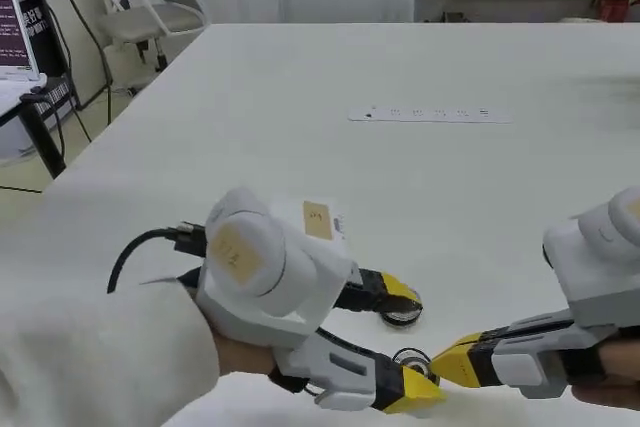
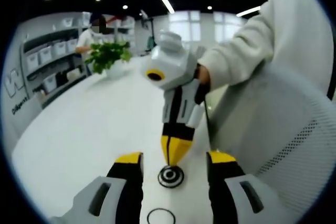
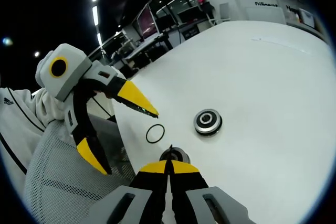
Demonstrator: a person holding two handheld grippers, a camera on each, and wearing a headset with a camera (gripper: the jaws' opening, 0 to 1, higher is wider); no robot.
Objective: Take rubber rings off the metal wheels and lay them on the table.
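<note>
The right claw was closed, its tip at a metal wheel, perhaps touching it. The left claw stood open around that wheel. A rubber ring lay on the desk nearby.

Behind the right tool's pressed-together tips, the near wheel is half hidden. In the left gripper view, the loose rubber ring is clipped at the bottom edge.
</note>
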